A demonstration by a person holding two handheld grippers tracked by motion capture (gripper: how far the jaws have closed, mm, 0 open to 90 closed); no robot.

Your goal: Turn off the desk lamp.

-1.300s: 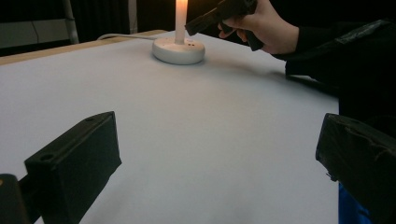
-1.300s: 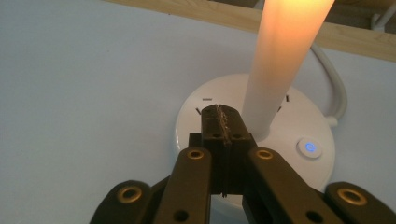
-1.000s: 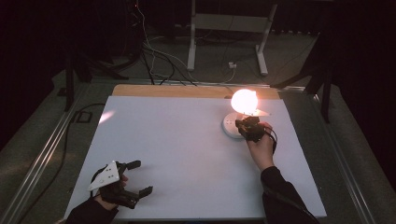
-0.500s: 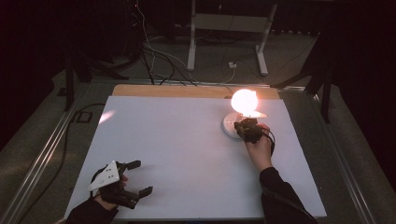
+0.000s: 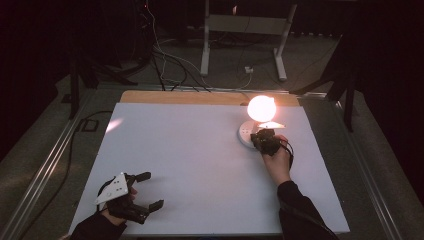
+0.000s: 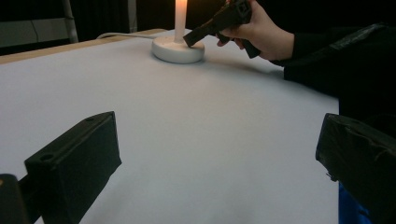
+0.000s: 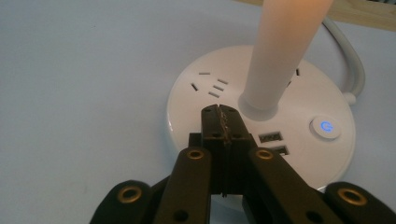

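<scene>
Claws (image 5: 150,190) two, lamp (image 5: 253,131) one

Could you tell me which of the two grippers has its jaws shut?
The right gripper, tips over the lamp base; the left gripper rests apart with jaws wide.

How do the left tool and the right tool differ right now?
The left tool has open jaws; the right tool has shut jaws. The left tool sits near the table front edge, holding nothing; the right tool's tip is over the lamp base. Both are black and hand-held.
</scene>
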